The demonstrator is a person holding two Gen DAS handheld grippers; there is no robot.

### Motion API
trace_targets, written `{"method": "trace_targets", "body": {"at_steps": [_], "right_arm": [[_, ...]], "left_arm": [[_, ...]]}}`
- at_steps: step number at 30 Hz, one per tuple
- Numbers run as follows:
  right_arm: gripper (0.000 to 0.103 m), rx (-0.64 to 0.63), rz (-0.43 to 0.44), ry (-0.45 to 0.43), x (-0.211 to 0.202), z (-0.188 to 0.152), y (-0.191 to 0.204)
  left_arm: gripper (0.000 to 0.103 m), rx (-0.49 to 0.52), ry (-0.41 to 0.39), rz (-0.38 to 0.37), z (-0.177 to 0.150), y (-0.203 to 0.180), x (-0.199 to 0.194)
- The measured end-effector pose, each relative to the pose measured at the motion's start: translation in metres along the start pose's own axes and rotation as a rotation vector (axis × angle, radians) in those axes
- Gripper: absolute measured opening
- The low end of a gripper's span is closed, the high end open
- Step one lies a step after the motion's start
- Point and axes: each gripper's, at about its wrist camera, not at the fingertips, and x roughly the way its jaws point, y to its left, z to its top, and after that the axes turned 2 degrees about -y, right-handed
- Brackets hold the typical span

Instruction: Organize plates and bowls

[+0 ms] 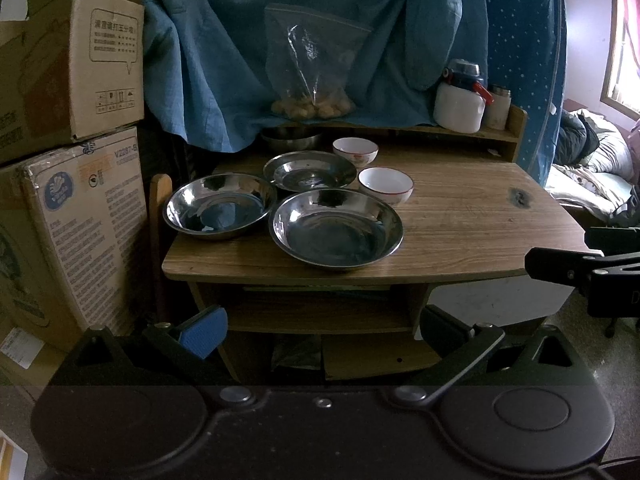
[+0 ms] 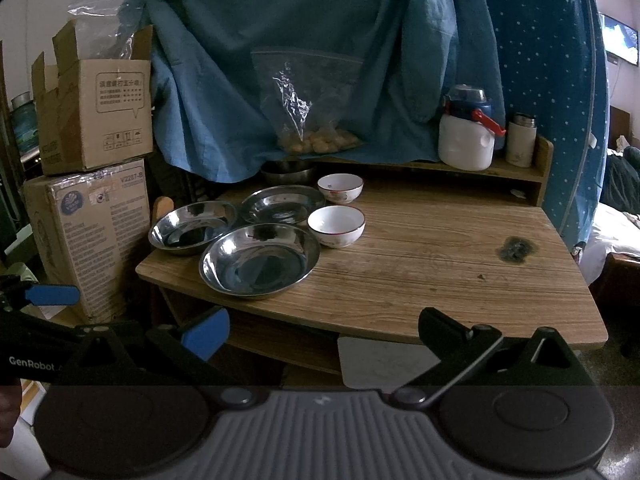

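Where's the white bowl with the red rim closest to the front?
In the right wrist view, that bowl sits mid-table, just right of the nearest steel plate.

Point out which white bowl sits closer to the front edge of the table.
The plain white bowl with a thin red rim, beside the biggest steel plate. The other white bowl sits farther back, toward the shelf, and shows a small pattern inside.
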Motion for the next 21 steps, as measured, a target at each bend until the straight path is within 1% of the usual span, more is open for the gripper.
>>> {"method": "trace_targets", "body": {"at_steps": [4,5,10,21], "right_arm": [[0.103,0.0,-0.001,0.0,-0.003,0.0,-0.002],[0.103,0.0,0.0,0.001,0.003,0.0,0.0],[0.103,-0.001,0.0,0.001,0.005,0.001,0.001],[0.103,0.001,0.006,0.006,0.015,-0.002,-0.008]], "left_arm": [[0.102,0.0,0.001,0.0,0.0,0.0,0.002],[0.102,0.0,0.001,0.0,0.0,0.001,0.002],[0.102,0.003,0.004,0.001,-0.003,-0.004,0.009],[0.102,0.004,0.014,0.002,-0.001,-0.006,0.013]]}}
